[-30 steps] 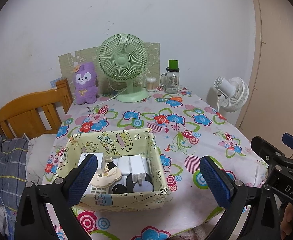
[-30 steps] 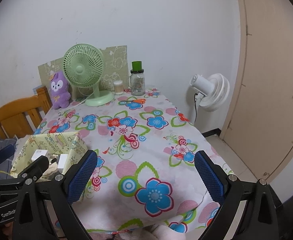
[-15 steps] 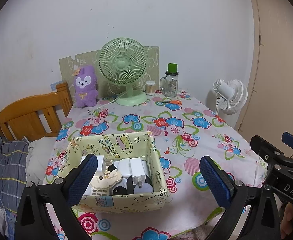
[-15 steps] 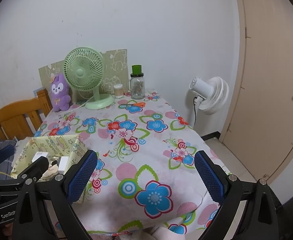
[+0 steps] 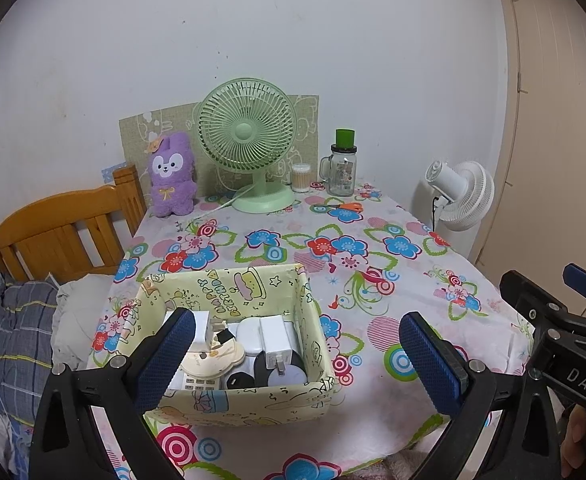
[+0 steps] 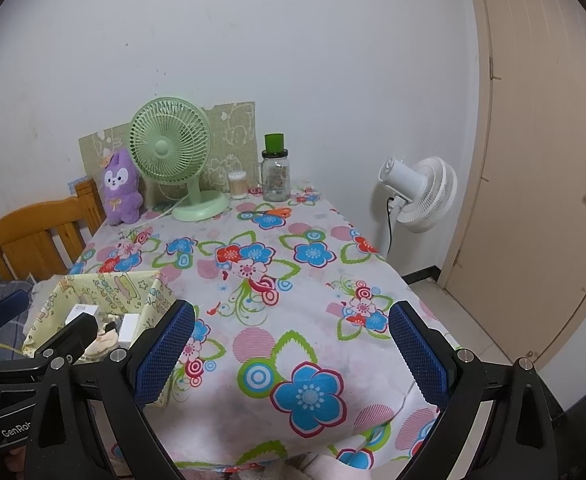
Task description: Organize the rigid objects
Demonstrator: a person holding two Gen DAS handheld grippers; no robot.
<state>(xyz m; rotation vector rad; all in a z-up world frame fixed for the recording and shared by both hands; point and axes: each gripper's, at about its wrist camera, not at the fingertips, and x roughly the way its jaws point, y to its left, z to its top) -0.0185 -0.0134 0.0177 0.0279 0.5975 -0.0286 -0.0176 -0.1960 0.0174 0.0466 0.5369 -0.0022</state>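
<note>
Grippers: you held the left gripper (image 5: 297, 354) and right gripper (image 6: 291, 350) wide apart, empty, above the near table edge | Objects: chargers and small devices (image 5: 271, 344) sat packed in the fabric box (image 5: 253, 404), likely already sorted | Room: floral tablecloth (image 6: 313, 256) lay bare right of the box; desk fan (image 5: 247, 136), jar (image 5: 343, 168) and scissors (image 5: 343, 207) stood well apart at the back.

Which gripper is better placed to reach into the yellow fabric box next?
Left. The left gripper, open and empty, hangs right at the fabric box with its chargers and plugs. The right gripper, also open, faces bare tablecloth, with the box off to its left.
</note>
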